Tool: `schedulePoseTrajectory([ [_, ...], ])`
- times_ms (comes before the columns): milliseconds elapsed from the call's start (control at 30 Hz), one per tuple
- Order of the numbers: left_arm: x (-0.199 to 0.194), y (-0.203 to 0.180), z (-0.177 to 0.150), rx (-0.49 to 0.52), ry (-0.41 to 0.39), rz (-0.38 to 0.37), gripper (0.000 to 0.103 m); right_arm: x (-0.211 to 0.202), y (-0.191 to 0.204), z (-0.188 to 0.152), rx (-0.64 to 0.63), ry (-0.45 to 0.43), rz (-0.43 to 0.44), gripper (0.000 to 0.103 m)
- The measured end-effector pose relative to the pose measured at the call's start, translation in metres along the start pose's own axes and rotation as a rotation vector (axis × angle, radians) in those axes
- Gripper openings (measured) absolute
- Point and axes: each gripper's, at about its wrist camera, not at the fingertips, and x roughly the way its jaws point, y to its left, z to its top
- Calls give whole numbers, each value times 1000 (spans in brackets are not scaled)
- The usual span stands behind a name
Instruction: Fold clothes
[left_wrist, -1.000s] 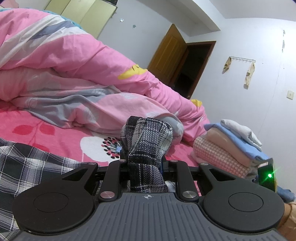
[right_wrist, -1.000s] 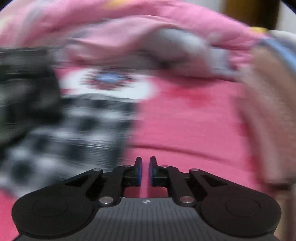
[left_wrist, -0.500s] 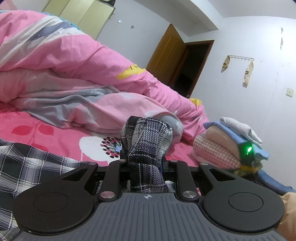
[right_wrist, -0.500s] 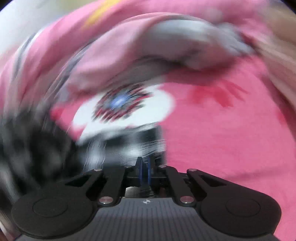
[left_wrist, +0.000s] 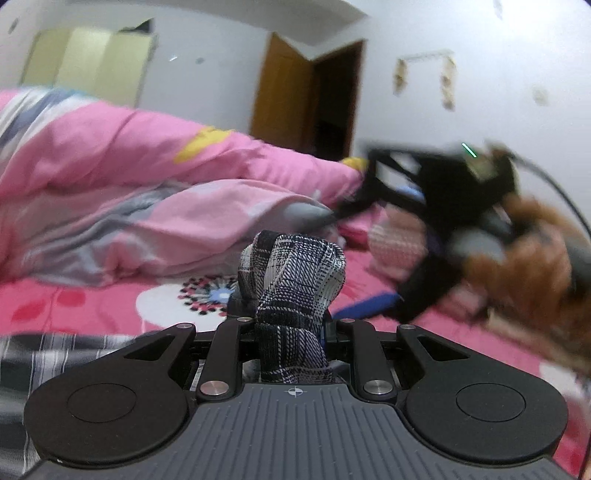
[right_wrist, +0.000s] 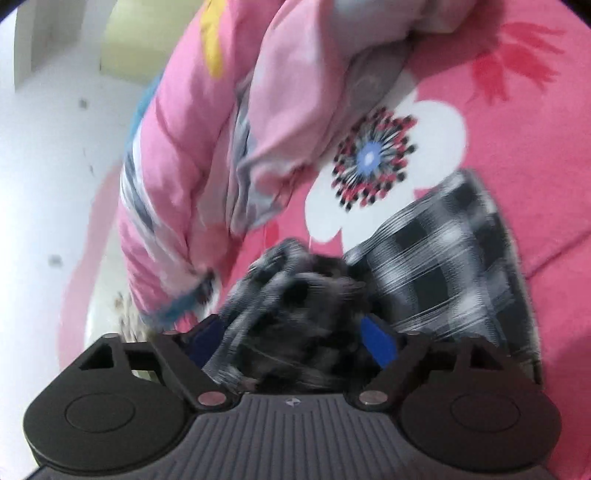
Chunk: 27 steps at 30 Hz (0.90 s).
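The pink bedsheet (left_wrist: 92, 306) with its big white flower print fills the bottom of both views, and the rumpled pink duvet (left_wrist: 110, 184) is heaped across it toward 10 o'clock in the left wrist view. Over at 3 o'clock there's a blurry stack of folded clothes (left_wrist: 395, 247), mostly hidden behind the right gripper (left_wrist: 373, 254) and the hand around it – all smeared by motion.

The plaid garment (right_wrist: 443, 258) lies spread on the sheet at about 3 o'clock in the right wrist view, with a bunched part of it running down to 6 o'clock. The right gripper (right_wrist: 291, 339) has its jaws opening wide, and that bunched plaid sits between the blue pads without them squeezing it, far as I can tell.

The left gripper (left_wrist: 291, 325) is pinching a rolled-up wad of the same plaid garment (left_wrist: 291, 288) – the fabric sticks up at 12 o'clock from the jaws.
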Motion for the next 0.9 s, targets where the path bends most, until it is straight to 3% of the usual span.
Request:
schedulePoseTrajectory([
  [167,5,-26,-7,171,25,-4,19,17,26,1,-128,98,-127,99],
  [200,7,-31,-8,207,32,-2,19,18,29,-2,-167,97,-162,90],
  [233,8,-35,-9,234,40,1,19,19,32,-4,-207,94,-199,62],
  [300,12,-40,-9,251,63,-1,19,15,31,-8,-249,83,-236,32],
  [333,12,-41,-8,259,70,-1,19,11,30,-8,-257,73,-225,25],
  [600,15,-57,9,360,54,7,19,-21,19,-3,-282,-10,-104,23],
  [900,39,-76,4,476,110,-20,19,-37,-23,3,-247,-62,-17,23],
])
